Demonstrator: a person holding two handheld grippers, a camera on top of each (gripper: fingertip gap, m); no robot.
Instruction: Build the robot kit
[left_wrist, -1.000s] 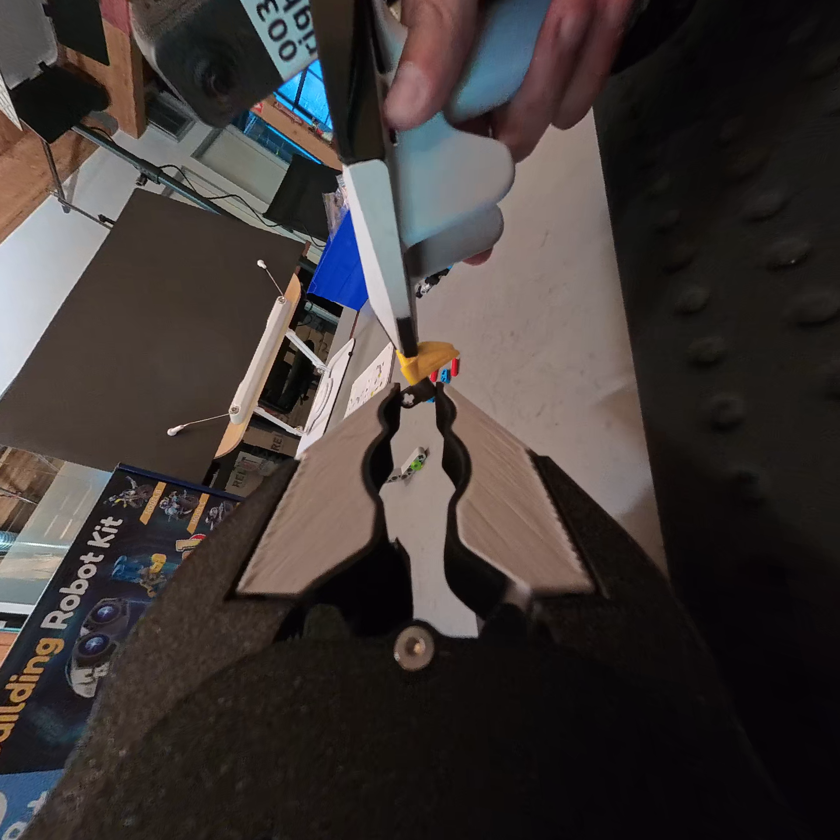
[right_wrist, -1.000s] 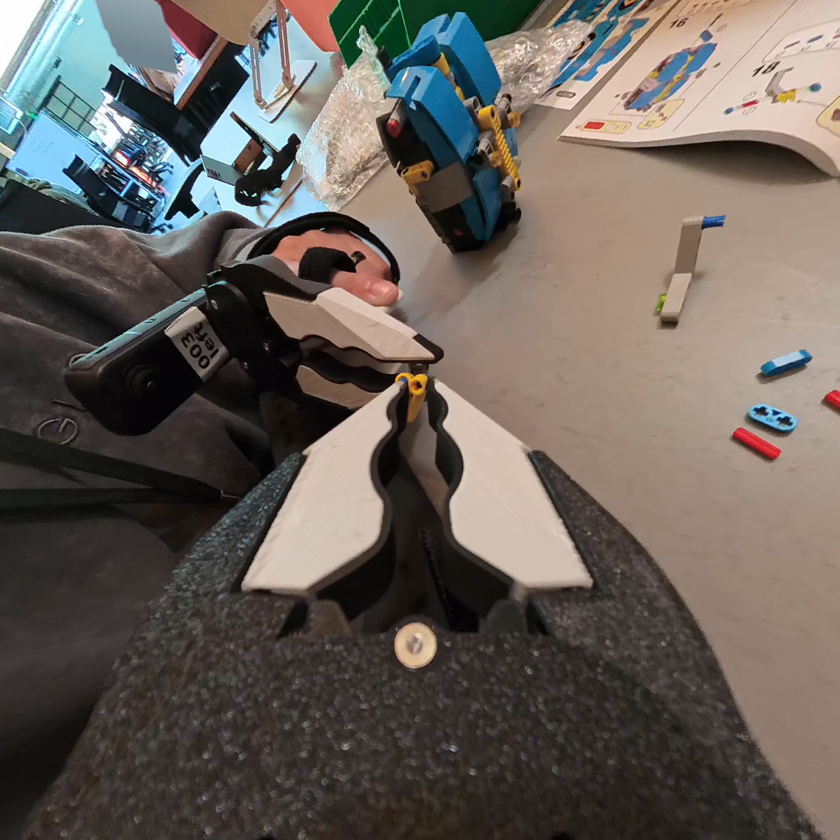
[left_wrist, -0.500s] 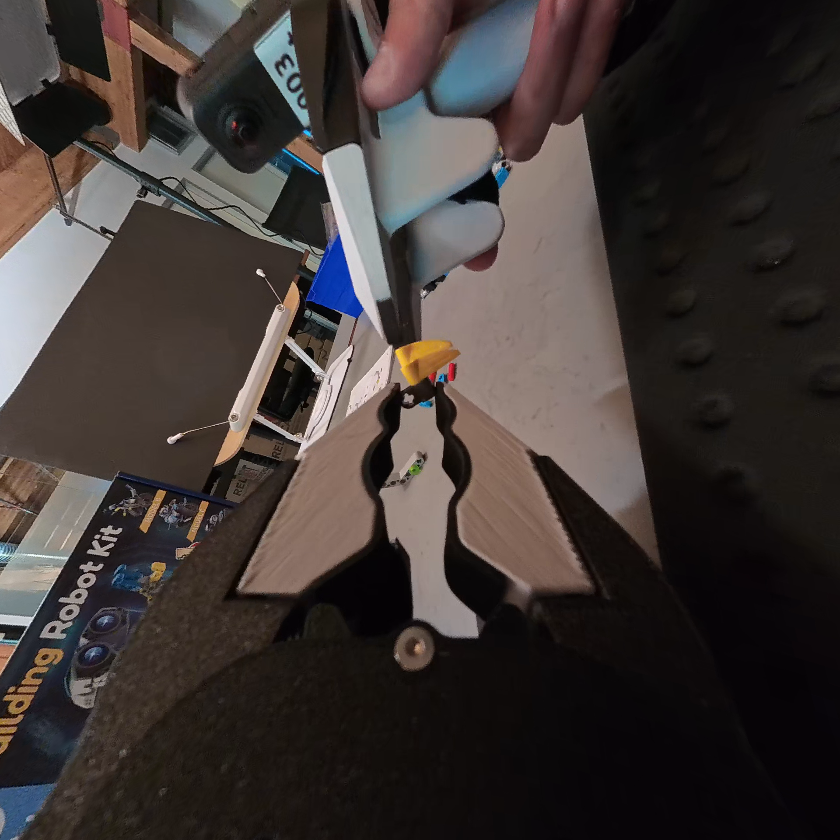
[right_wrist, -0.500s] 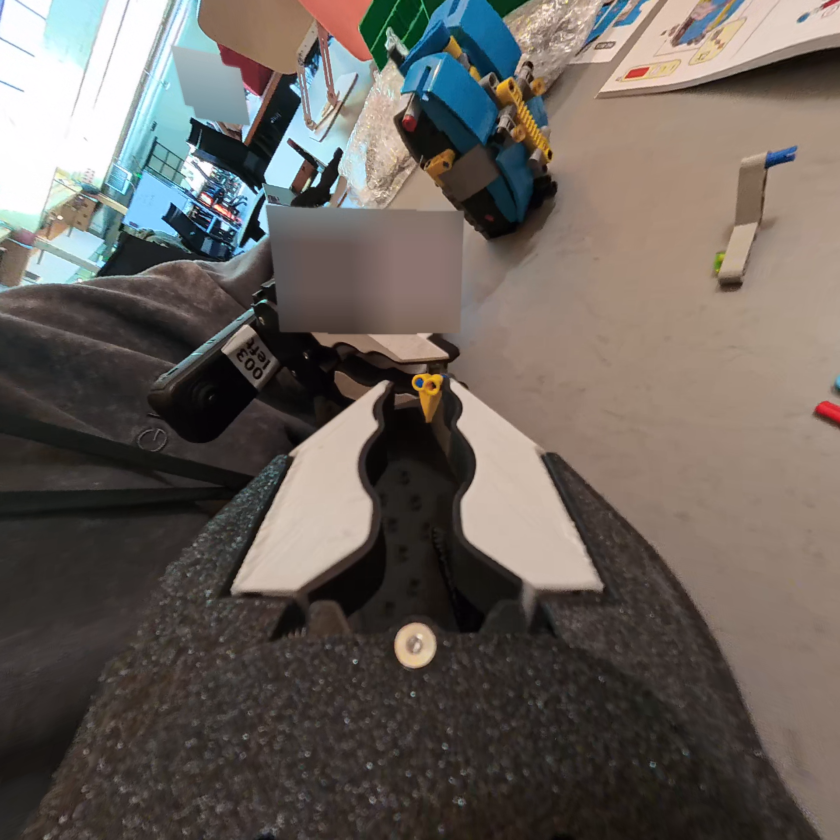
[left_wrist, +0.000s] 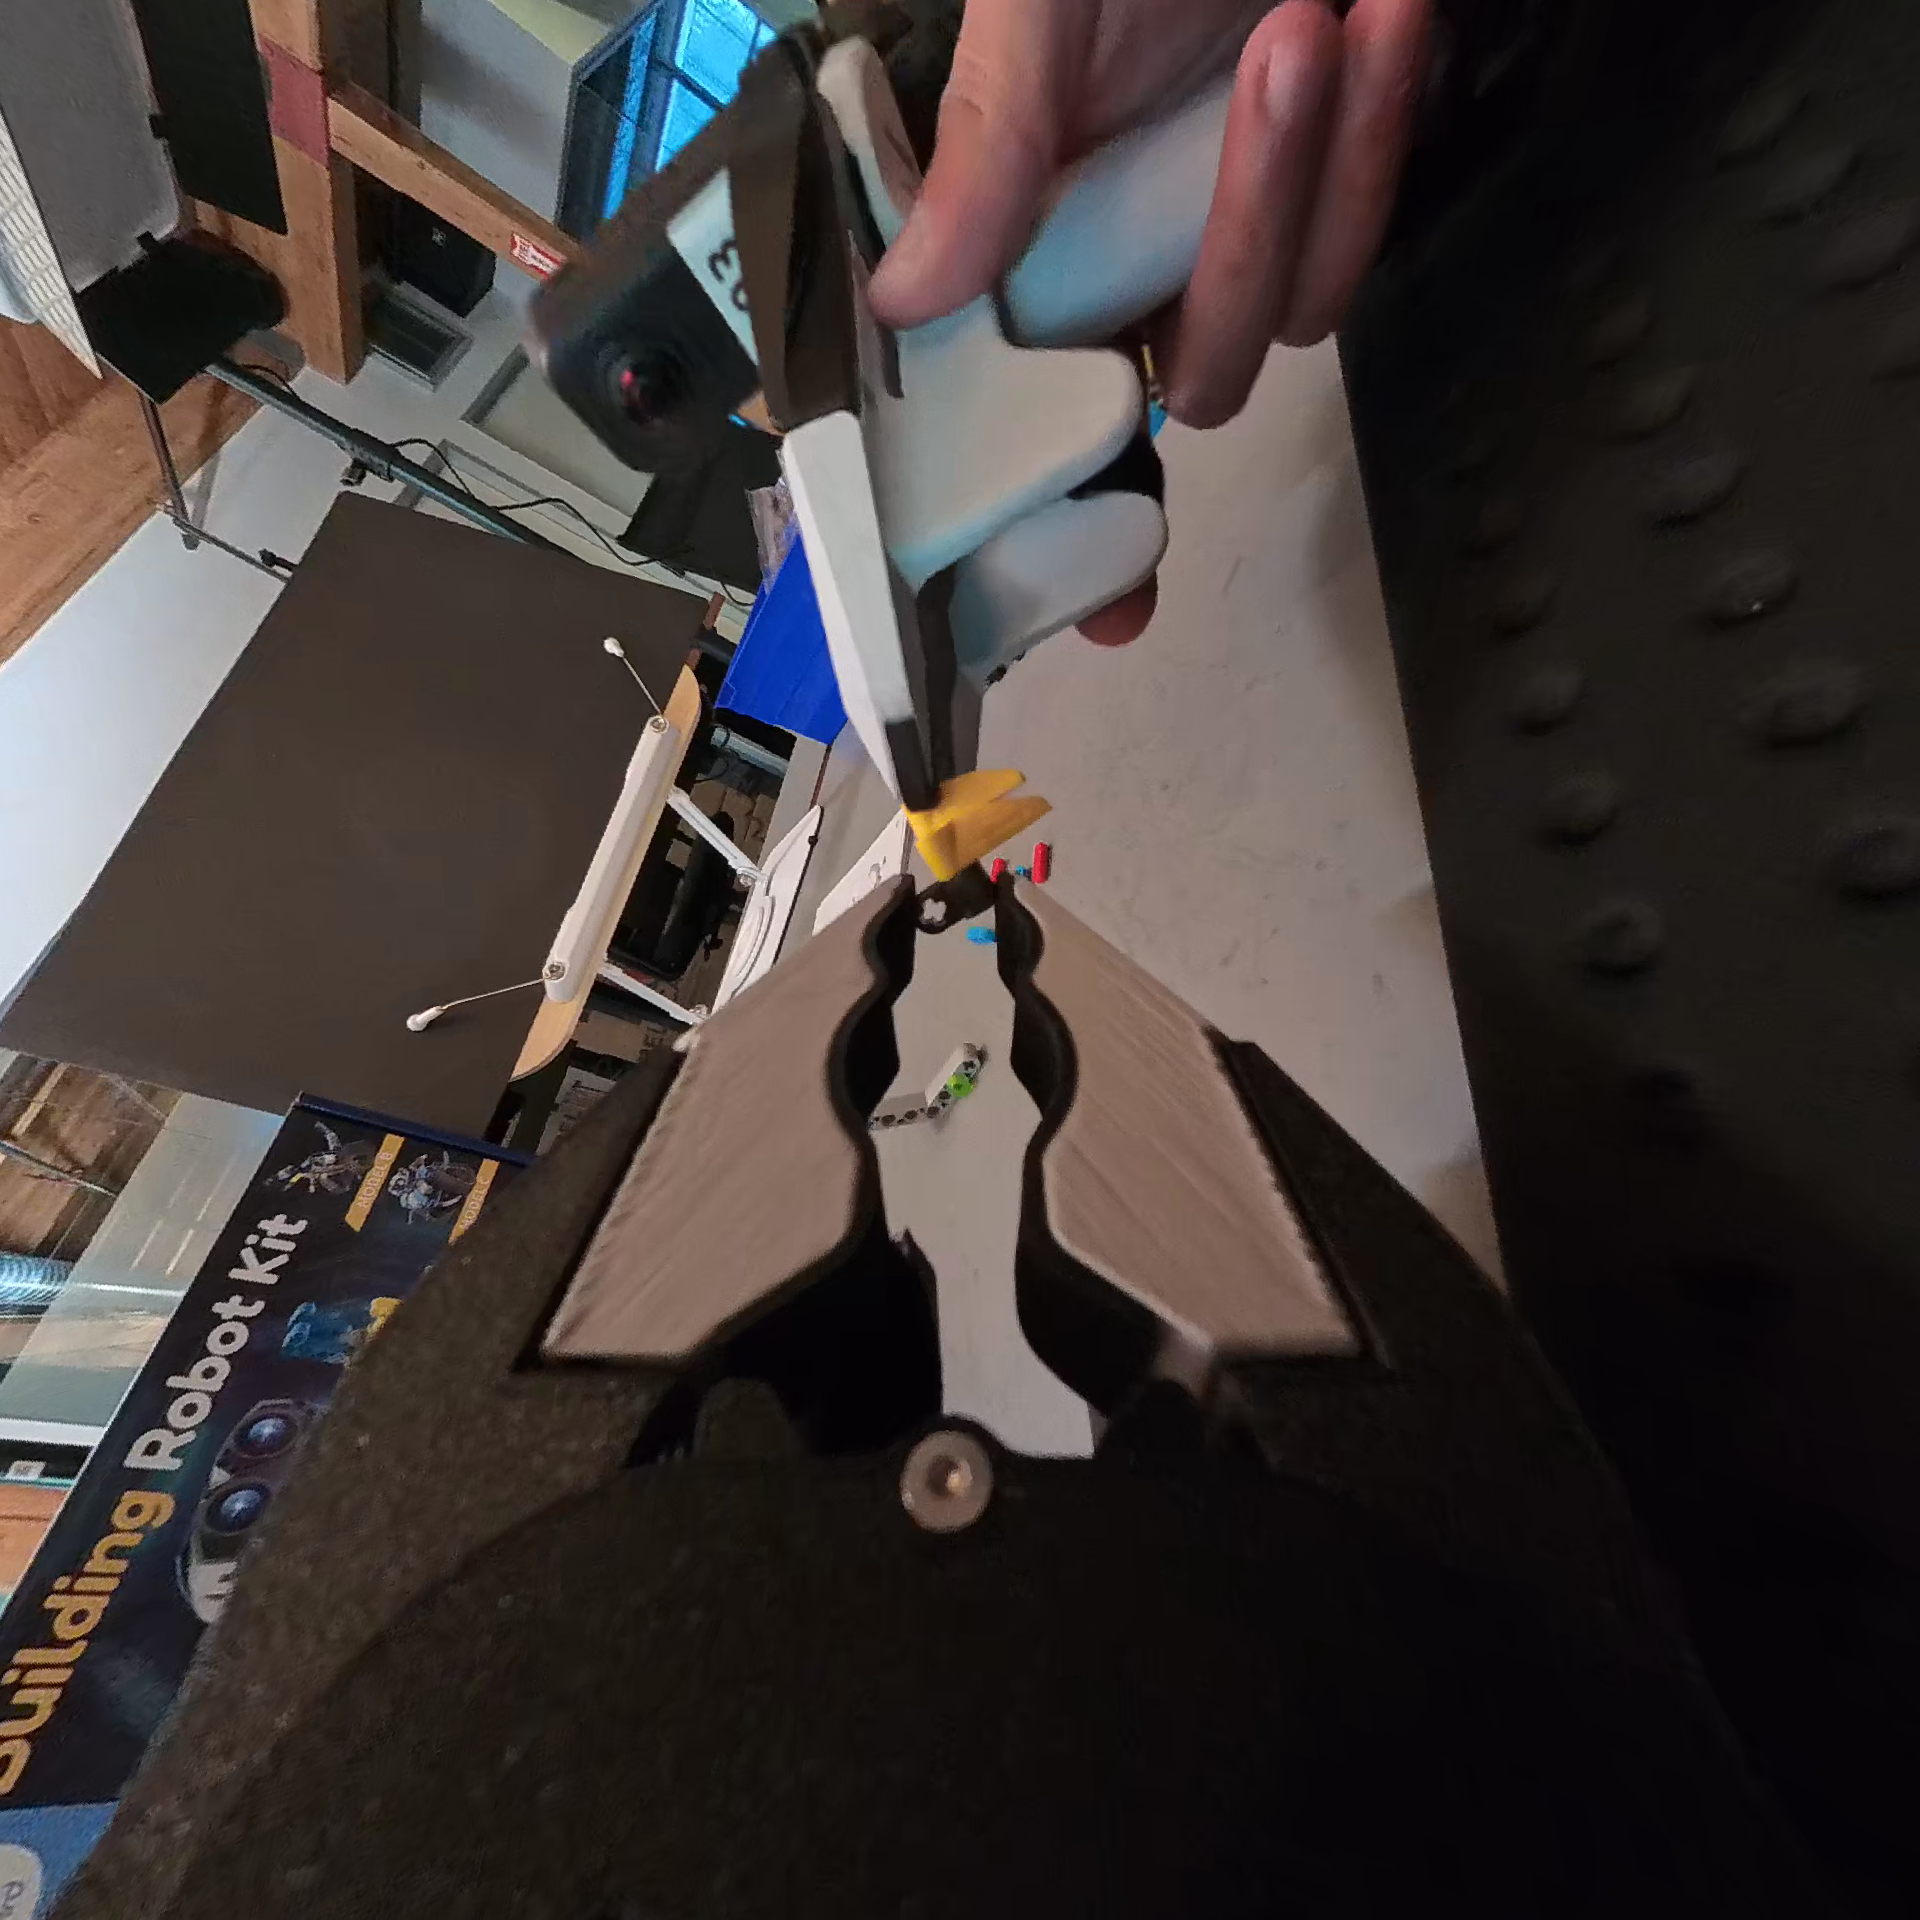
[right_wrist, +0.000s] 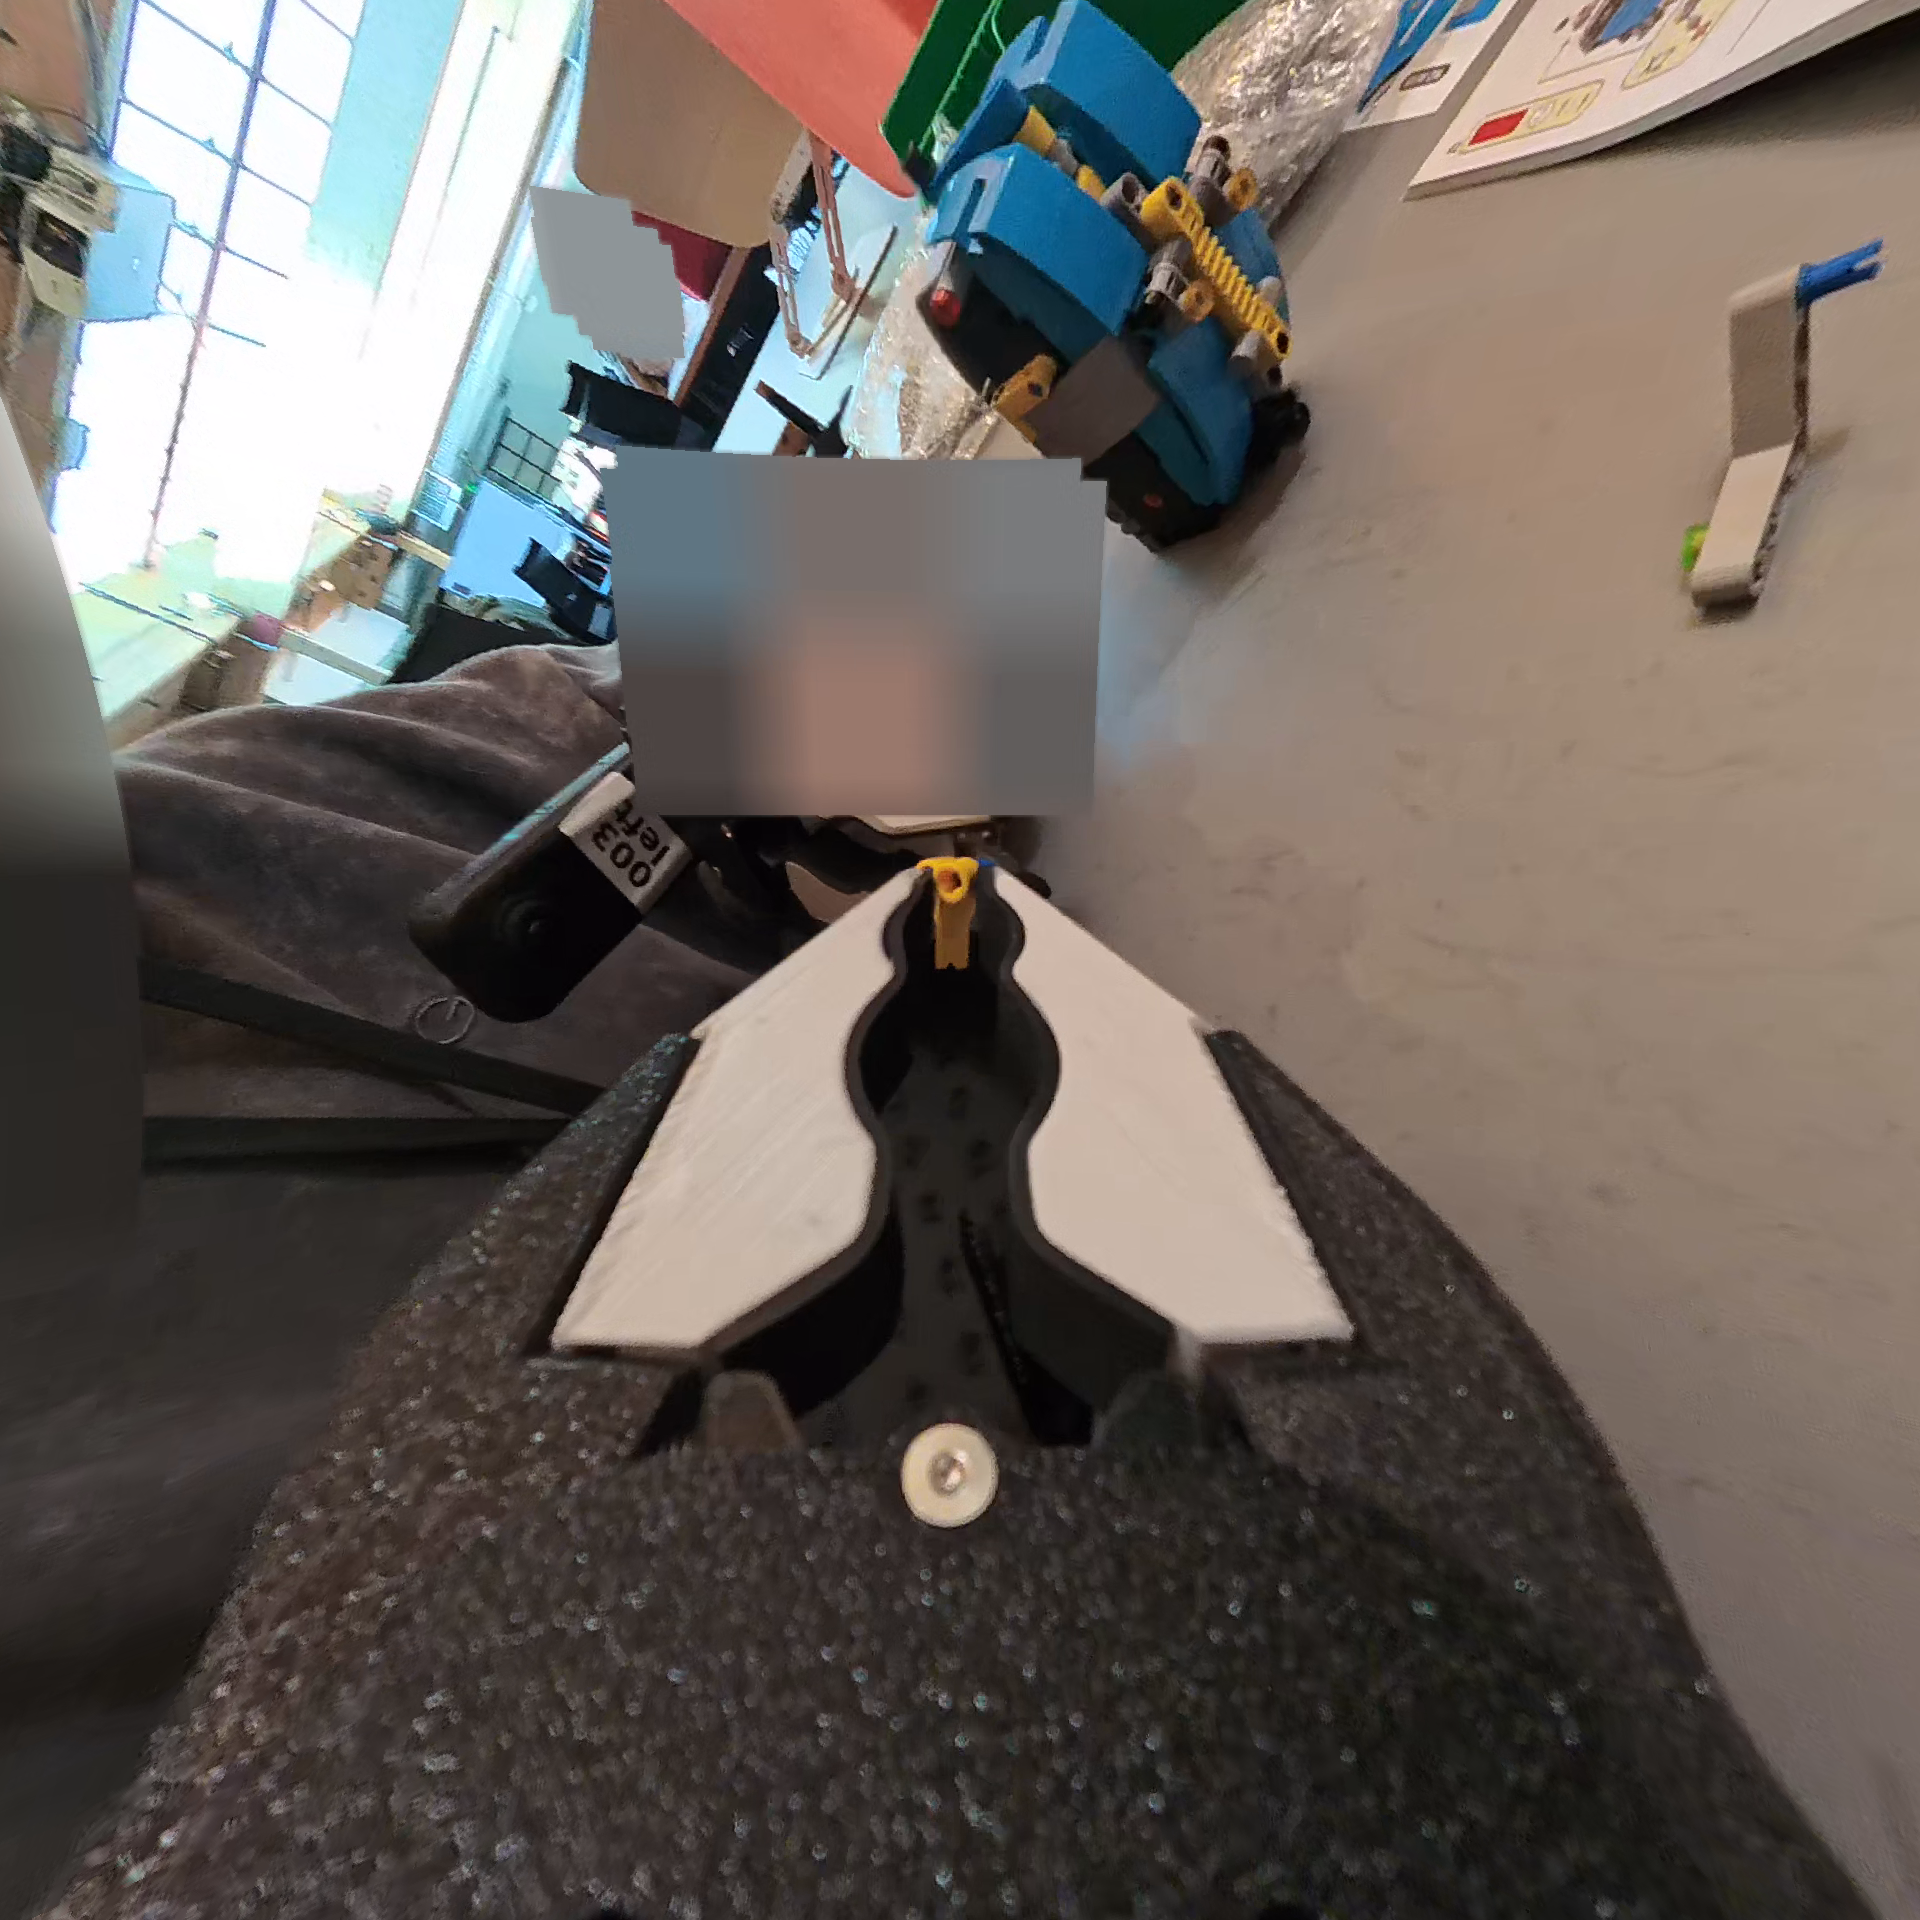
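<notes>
Right gripper (right_wrist: 951, 883) pinches a yellow piece (right_wrist: 951, 914) at its tips, jaws narrow. Left gripper (left_wrist: 956, 904) grips a small black connector (left_wrist: 948, 906) just under it. Blue model (right_wrist: 1101, 301) sits well beyond on the grey table (right_wrist: 1507, 935), w/ open room between.

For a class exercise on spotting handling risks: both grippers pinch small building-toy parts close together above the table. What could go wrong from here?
1. The right gripper holds the yellow connector piece only at its fingertips; a sideways push could twist it loose.
2. The left gripper pinches a small black part just as narrowly; it might slip and fall among the loose red and blue pieces on the grey table.
</notes>
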